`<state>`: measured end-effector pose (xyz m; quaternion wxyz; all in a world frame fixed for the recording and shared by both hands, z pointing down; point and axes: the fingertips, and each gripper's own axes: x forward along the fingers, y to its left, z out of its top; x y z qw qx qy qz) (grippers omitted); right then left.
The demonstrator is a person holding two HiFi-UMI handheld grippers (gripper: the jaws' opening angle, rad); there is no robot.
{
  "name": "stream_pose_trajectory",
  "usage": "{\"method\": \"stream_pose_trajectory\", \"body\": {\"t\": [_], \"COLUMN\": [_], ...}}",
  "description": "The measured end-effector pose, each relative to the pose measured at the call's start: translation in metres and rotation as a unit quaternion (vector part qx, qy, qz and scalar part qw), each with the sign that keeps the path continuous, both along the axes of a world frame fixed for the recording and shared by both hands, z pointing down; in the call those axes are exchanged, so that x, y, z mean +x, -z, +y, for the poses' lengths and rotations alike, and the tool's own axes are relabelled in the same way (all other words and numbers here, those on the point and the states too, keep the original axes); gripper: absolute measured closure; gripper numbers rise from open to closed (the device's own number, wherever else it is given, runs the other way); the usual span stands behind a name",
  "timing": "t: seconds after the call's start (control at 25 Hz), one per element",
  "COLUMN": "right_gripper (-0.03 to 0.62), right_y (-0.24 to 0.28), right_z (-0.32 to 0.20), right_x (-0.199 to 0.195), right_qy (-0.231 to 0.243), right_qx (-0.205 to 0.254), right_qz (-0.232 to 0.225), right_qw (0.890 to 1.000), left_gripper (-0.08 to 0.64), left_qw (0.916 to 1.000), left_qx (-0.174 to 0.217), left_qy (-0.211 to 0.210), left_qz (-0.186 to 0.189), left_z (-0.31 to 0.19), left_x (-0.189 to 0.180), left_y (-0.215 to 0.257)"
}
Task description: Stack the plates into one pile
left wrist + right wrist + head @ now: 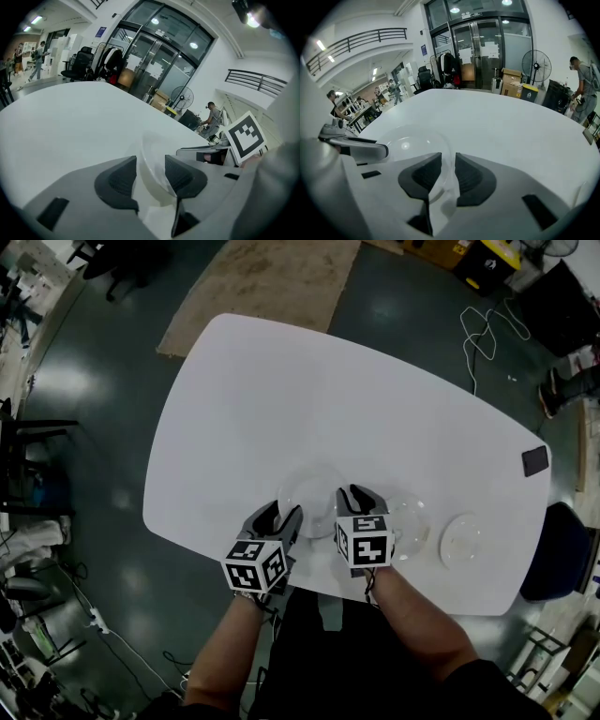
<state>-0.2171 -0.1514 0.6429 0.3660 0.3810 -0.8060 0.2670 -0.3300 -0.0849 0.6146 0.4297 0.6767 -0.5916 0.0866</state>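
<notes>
Three clear plates lie near the front edge of the white table (281, 390). The nearest clear plate (314, 495) sits between my two grippers. My left gripper (284, 518) straddles its left rim (151, 161), with a jaw on each side and a gap still showing. My right gripper (359, 499) has its jaws drawn close on the same plate's right rim (446, 174). A second clear plate (412, 521) and a third (461, 538) lie to the right.
A dark phone-like slab (535, 460) lies at the table's far right corner. A dark chair (553, 563) stands by the right end. Cables (487, 329) and a brown mat (262, 282) lie on the floor beyond the table.
</notes>
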Motion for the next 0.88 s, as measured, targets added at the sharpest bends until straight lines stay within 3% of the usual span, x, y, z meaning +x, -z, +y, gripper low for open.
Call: {"method": "stream_pose_trajectory", "body": {"t": [0.12, 0.32, 0.88], "right_gripper": [0.488, 0.488, 0.499], "right_y": [-0.001, -0.001, 0.010], "right_z": [0.000, 0.000, -0.009], "right_x": [0.001, 0.002, 0.009], "right_qy": [-0.003, -0.004, -0.004], "right_qx": [-0.003, -0.004, 0.014], "right_qz": [-0.003, -0.008, -0.012], "right_qw": [1.000, 1.000, 1.000], "left_gripper": [0.360, 0.452, 0.501], "left_qw": [0.9998, 0.9994, 0.9960], "left_qx": [-0.006, -0.007, -0.003], "left_qy": [-0.001, -0.004, 0.030], "left_qz": [0.019, 0.034, 0.084], "left_z": [0.000, -0.002, -0.004], "left_x": [0.007, 0.017, 0.015], "left_y": [-0.002, -0.001, 0.002]}}
